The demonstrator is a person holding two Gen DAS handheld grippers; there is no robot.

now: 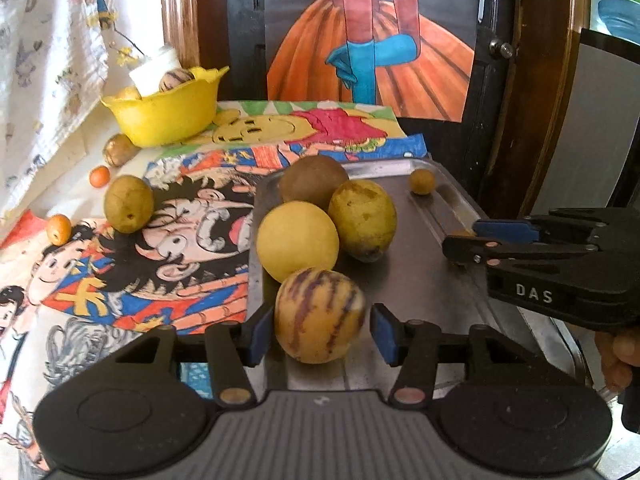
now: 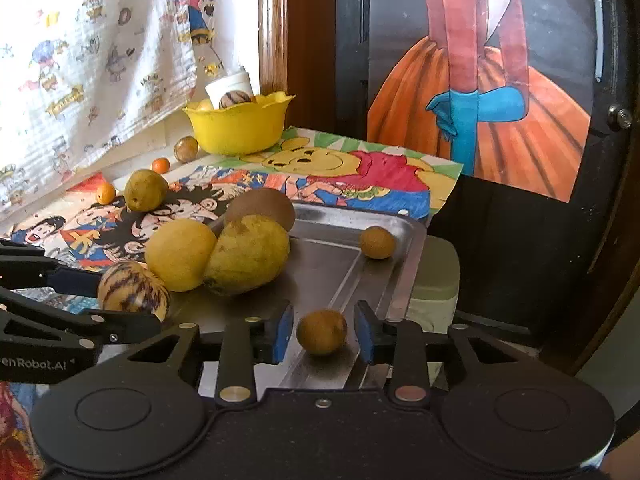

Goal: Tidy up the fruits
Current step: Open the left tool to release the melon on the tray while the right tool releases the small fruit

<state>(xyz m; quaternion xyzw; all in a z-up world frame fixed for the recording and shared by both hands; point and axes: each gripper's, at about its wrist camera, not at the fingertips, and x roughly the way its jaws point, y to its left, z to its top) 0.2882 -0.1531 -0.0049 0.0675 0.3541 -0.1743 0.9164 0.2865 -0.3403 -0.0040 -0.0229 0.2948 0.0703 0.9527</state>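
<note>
A metal tray (image 1: 432, 276) (image 2: 344, 264) holds a striped yellow fruit (image 1: 319, 315) (image 2: 134, 288), a round yellow fruit (image 1: 297, 240) (image 2: 180, 254), a yellow-green fruit (image 1: 362, 218) (image 2: 248, 254), a brown fruit (image 1: 313, 179) (image 2: 260, 208) and a small tan fruit (image 1: 421, 181) (image 2: 377, 242). My left gripper (image 1: 319, 332) is open around the striped fruit, with small gaps. My right gripper (image 2: 322, 334) is open around another small tan fruit (image 2: 321, 331) on the tray's edge.
A yellow bowl (image 1: 168, 110) (image 2: 240, 124) with fruit and a white cup stands at the back left. A green fruit (image 1: 129, 203) (image 2: 145, 189), two small orange fruits (image 1: 59, 229) (image 1: 99, 176) and a striped fruit (image 1: 118, 149) lie on the cartoon cloth. A dark cabinet stands behind.
</note>
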